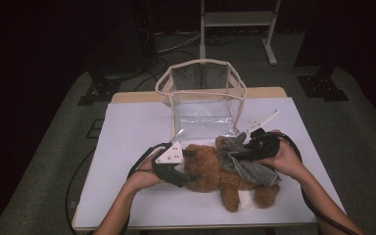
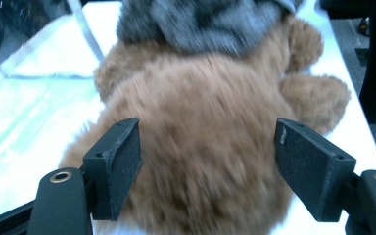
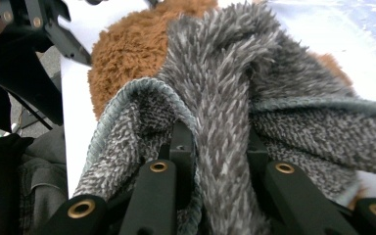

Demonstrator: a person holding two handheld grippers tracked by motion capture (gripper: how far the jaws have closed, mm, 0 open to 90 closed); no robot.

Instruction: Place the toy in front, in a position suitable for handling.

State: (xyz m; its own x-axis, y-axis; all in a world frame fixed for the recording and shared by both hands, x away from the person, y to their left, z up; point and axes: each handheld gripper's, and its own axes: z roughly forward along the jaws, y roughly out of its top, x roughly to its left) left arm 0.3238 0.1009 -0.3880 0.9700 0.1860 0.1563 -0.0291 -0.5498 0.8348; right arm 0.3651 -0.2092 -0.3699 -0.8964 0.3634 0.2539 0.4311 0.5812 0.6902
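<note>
The brown teddy bear (image 1: 210, 171) lies on the white table (image 1: 127, 132) before the clear bag (image 1: 203, 98), not yet inside; the right gripper (image 1: 254, 144) pinches its grey cloth (image 3: 225, 98); the left gripper (image 2: 208, 161) straddles its body, jaws apart; bagging looks undone.

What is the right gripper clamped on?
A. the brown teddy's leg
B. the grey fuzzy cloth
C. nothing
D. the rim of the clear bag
B: in the right gripper view the right gripper has its jaws pinched on a fold of the grey cloth, which lies over the teddy.
</note>
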